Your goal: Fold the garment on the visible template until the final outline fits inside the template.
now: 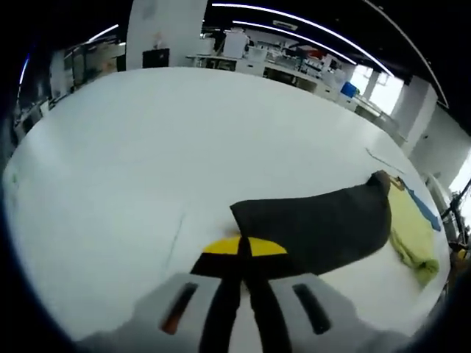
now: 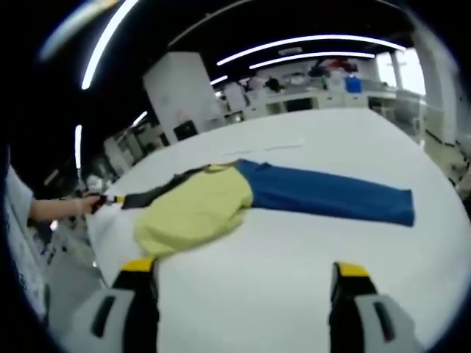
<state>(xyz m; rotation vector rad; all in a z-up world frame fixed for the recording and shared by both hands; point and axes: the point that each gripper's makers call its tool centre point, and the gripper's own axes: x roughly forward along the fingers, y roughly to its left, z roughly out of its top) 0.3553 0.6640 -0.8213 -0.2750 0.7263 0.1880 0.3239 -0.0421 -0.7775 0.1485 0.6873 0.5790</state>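
While the left gripper view has the left tool (image 1: 241, 257) with jaws closed on the dark sleeve end of the yellow, blue and black cloth garment (image 1: 324, 224), that sleeve is stretched out flat on the white worktop (image 1: 147, 162). Right gripper view: right tool (image 2: 243, 283) wide open, holding nothing, hanging above the worktop's near edge, garment spread ahead. Looks like first fold; next, carry the sleeve over the yellow body. I can't make out any template.

Left view hugs table (image 1: 147, 169) at garment (image 1: 324, 220) (close); right view farther, opp. end.
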